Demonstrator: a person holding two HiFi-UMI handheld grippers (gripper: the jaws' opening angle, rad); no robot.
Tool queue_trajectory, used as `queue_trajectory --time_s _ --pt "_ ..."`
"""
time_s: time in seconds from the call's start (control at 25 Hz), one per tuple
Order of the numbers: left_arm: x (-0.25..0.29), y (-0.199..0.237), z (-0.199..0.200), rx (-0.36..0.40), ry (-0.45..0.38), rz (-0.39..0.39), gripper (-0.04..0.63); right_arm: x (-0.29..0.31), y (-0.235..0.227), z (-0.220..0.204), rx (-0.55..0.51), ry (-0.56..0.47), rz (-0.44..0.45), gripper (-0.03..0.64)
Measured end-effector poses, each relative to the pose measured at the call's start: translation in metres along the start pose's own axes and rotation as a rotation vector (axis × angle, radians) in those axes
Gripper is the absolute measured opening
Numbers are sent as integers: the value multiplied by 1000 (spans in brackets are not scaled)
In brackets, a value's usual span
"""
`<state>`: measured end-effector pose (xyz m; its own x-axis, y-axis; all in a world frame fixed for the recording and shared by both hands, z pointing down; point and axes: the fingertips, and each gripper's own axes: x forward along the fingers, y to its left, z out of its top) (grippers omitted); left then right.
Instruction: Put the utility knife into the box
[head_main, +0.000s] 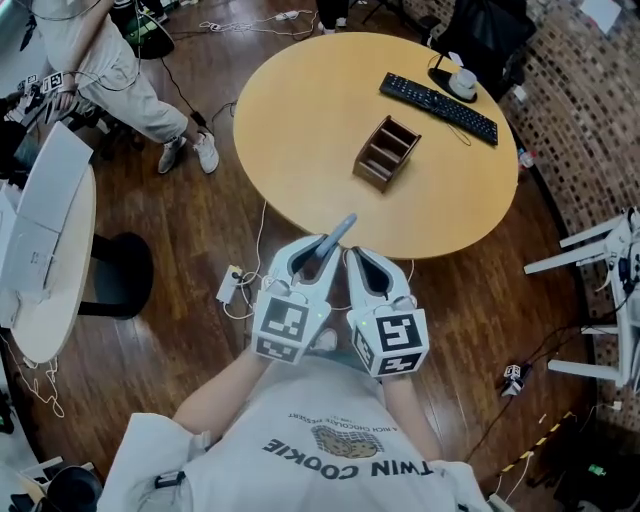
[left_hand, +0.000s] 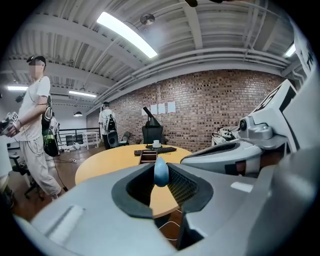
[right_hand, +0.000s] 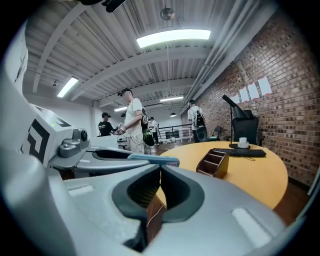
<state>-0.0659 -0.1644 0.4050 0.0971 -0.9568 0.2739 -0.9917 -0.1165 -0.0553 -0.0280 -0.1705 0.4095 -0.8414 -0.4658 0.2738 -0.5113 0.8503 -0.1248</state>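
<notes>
A grey-blue utility knife (head_main: 338, 235) is clamped in my left gripper (head_main: 320, 262), its end poking out over the near edge of the round wooden table (head_main: 300, 120). In the left gripper view the knife (left_hand: 161, 171) stands end-on between the pads. The brown wooden box (head_main: 386, 152) with open compartments sits mid-table, well beyond both grippers. My right gripper (head_main: 358, 262) is beside the left one, shut, with nothing in it. The right gripper view shows the knife (right_hand: 152, 159) to its left and the box (right_hand: 213, 162) ahead on the right.
A black keyboard (head_main: 438, 107) and a white cup (head_main: 460, 82) lie at the table's far right. A person (head_main: 110, 70) stands at the far left by a white table (head_main: 50, 250). Cables and a power strip (head_main: 232, 285) are on the wood floor.
</notes>
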Motion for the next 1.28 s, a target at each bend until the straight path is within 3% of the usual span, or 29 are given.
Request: queue_trajectory --time_s 0.52,0.8,1.0,1.28 --pt "77 18 4 54 11 -80 77 47 -59 10 0 10 -75 3" --pt "117 41 2 132 66 -143 77 83 -81 14 3 31 -129 3" --pt "146 56 0 255 124 -201 77 106 -97 18 -14 54 -180 3" --pt "181 60 -20 528 179 -323 77 123 -118 18 29 50 -263 3"
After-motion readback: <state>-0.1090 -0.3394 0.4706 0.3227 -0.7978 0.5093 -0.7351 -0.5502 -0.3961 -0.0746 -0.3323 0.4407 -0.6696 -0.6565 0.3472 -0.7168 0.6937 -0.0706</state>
